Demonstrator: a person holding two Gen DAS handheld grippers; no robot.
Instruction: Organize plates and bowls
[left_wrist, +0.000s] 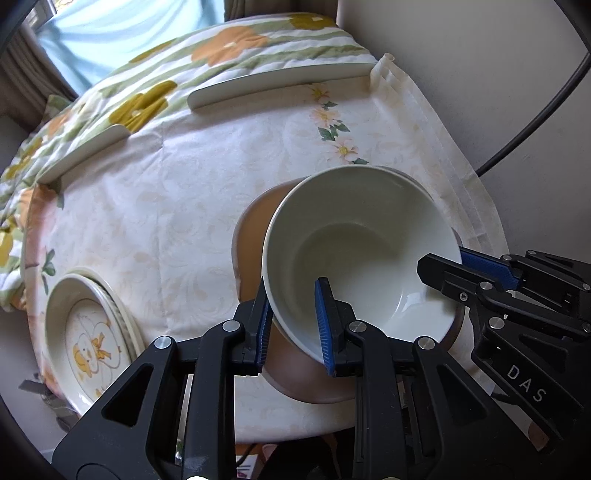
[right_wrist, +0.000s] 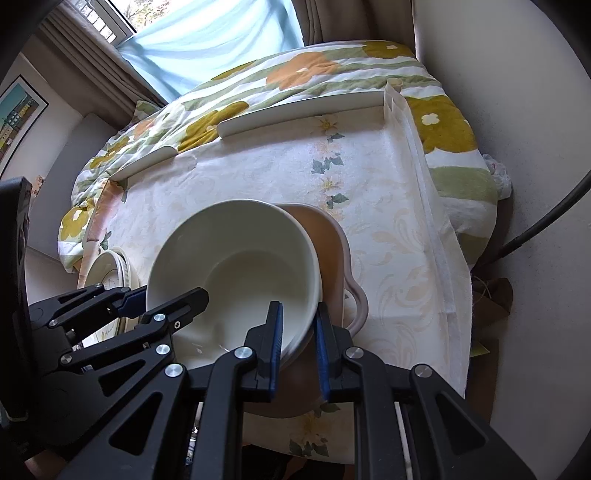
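Note:
A white bowl (left_wrist: 362, 254) (right_wrist: 236, 269) sits tilted inside a wider brown dish with a handle (left_wrist: 255, 225) (right_wrist: 332, 243). My left gripper (left_wrist: 293, 325) straddles the white bowl's near-left rim, one blue pad inside and one outside. My right gripper (right_wrist: 297, 350) straddles the bowl's opposite rim the same way; it also shows in the left wrist view (left_wrist: 469, 266). The left gripper shows in the right wrist view (right_wrist: 162, 299). A stack of cream plates with a duck picture (left_wrist: 92, 332) (right_wrist: 110, 269) lies at the table's left edge.
The small table has a pale floral cloth (left_wrist: 177, 206) (right_wrist: 388, 240). A raised white rail (left_wrist: 280, 88) (right_wrist: 299, 110) runs along its far edge. A flowered quilt (right_wrist: 295, 70) lies behind. A wall and a black cable (right_wrist: 546, 218) are to the right.

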